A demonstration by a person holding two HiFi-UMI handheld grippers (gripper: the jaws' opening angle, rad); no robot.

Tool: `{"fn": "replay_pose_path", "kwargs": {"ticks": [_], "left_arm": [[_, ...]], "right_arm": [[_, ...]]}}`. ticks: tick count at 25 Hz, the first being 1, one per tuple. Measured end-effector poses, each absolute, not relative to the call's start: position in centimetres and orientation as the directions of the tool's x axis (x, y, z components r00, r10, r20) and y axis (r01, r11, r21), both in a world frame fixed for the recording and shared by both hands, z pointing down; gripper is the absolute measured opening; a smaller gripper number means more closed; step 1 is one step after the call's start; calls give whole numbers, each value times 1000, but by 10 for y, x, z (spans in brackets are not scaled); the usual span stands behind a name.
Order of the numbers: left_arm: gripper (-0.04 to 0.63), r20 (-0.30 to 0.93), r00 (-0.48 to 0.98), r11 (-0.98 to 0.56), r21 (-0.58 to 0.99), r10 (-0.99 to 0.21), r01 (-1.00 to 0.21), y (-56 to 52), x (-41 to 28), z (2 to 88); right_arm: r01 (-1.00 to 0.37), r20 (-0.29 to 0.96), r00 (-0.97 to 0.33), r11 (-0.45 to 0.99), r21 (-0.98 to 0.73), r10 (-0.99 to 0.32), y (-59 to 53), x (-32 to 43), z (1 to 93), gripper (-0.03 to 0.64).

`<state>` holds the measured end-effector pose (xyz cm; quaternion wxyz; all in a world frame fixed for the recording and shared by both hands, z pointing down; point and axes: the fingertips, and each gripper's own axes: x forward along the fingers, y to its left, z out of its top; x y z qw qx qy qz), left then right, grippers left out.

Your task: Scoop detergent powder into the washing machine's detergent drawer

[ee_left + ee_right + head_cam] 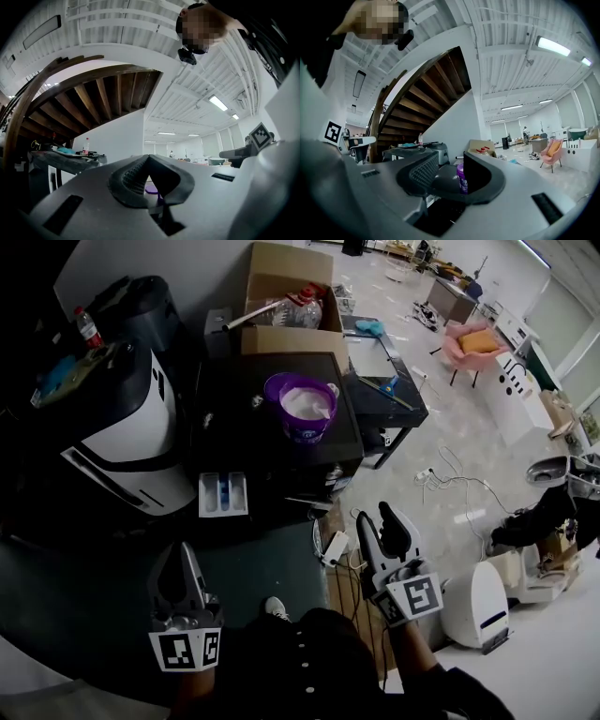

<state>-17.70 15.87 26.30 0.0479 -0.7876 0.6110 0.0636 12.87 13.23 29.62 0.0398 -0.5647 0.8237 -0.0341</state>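
stage: scooping not yet begun | left hand-held gripper (pixel 180 563): being held closed, empty | right hand-held gripper (pixel 375 521): being held open, empty | purple powder tub (pixel 302 407): being kept mid-desk (pixel 234 399), well apart from both | detergent drawer (pixel 223 494): being kept by front-left corner, unfilled as judged

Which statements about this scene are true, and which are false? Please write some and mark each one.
1. The purple plastic bucket holds white powder. True.
2. The right gripper grips that bucket. False: its jaws stand apart and empty.
3. The white detergent drawer has a blue compartment. True.
4. The left gripper has its jaws wide apart. False: their tips meet.
5. The brown cardboard box stands nearer the person than the bucket. False: it stands beyond it.
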Motion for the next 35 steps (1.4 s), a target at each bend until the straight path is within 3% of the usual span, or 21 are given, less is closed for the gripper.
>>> {"fn": "replay_pose_path", "kwargs": {"ticks": [19, 35], "left_arm": [[14, -152, 240, -243, -2, -959, -970, 69, -164, 268], [14, -148, 191, -189, -25, -970, -982, -24, -118, 263]], "right_arm": [[-929, 31, -363, 359, -89, -931, 40, 141, 315, 164], [-882, 53, -464, 455, -124, -884, -70, 171, 327, 164]]}}
